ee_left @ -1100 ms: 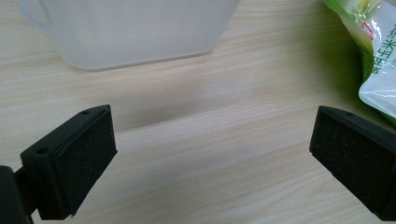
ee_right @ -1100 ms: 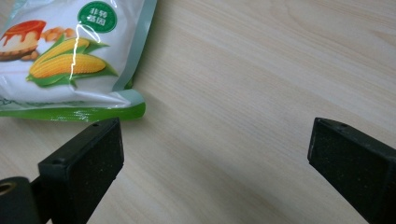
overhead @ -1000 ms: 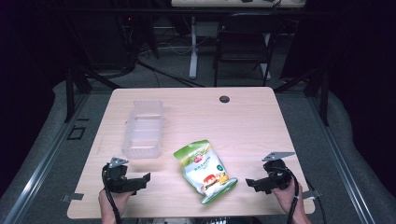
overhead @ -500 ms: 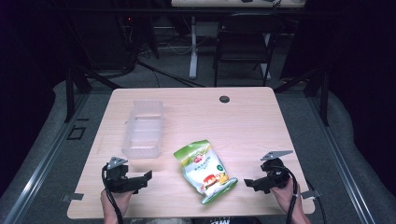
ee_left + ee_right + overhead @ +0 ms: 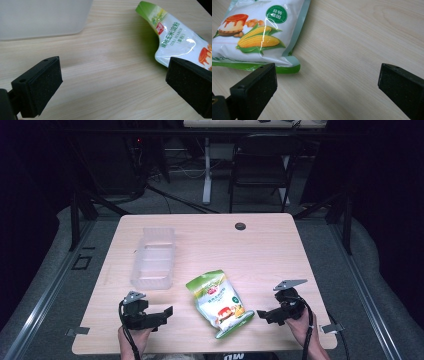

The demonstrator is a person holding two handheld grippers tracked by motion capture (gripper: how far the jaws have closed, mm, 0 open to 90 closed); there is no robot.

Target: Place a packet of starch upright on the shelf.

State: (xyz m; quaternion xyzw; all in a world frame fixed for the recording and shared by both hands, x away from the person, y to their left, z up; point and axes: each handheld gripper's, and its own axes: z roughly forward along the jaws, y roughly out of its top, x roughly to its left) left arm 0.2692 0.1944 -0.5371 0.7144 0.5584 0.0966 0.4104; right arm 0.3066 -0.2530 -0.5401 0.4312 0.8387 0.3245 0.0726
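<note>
While the starch bag [image 5: 218, 302] lies flat, both grippers' jaws gape empty; left gripper [image 5: 167, 312], right gripper [image 5: 261, 314] flank it.

I am seeing a clear plastic container [image 5: 152, 258] lying on the wooden surface [image 5: 270, 255]. Well beyond the container, a small black round cap [image 5: 240, 226] is sitting near the far edge. Behind that edge, a dark chair [image 5: 260, 167] is standing on the floor.

Left claw [image 5: 167, 312] at lower left of the high view, jaws spread wide, pointing right. Right claw [image 5: 261, 314] at lower right, jaws spread wide, pointing left. Both hand-held.
</note>
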